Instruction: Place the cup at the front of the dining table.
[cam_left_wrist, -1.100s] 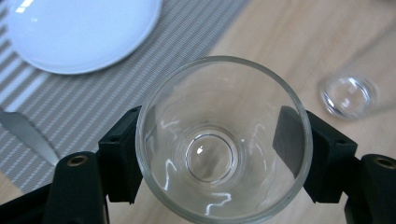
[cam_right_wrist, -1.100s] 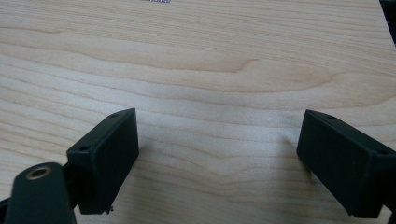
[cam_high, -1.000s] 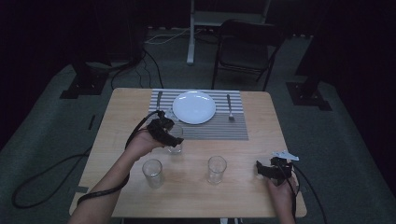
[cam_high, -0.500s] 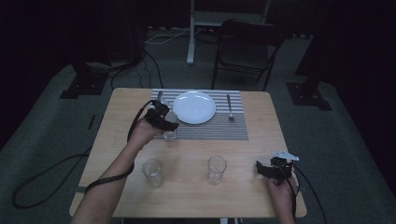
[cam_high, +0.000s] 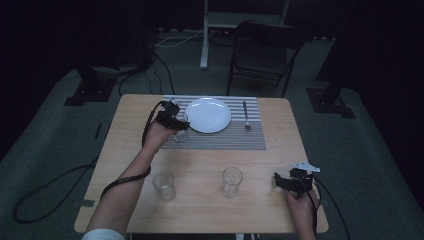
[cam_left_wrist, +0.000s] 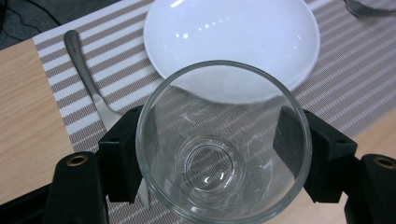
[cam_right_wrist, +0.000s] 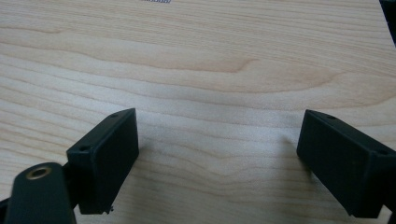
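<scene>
Nearest to me in the high view, low and right of centre, my right claw sits on the wooden bench with its jaws spread wide; in the right gripper view I see nothing but bare wood grain between the two black pads. Just above the bottom edge stand two empty tumblers, one left of centre and one near the middle, both upright and well apart from either claw. Moving up the frame, my left forearm runs diagonally toward the upper left, and there my left claw is pinching a clear glass, one pad on each side of its wall. The left gripper view looks straight down into that glass, upright, rim toward the camera, over the striped placemat. It sits at the placemat's left part, just beside the white plate, whose near edge shows through the glass. A piece of cutlery lies on the mat at the left of that view, its end passing under the left jaw. Farther right on the mat in the high view lies a fork, clear of the plate. Beyond the bench, at the top of the frame, stands a dark folding chair.
</scene>
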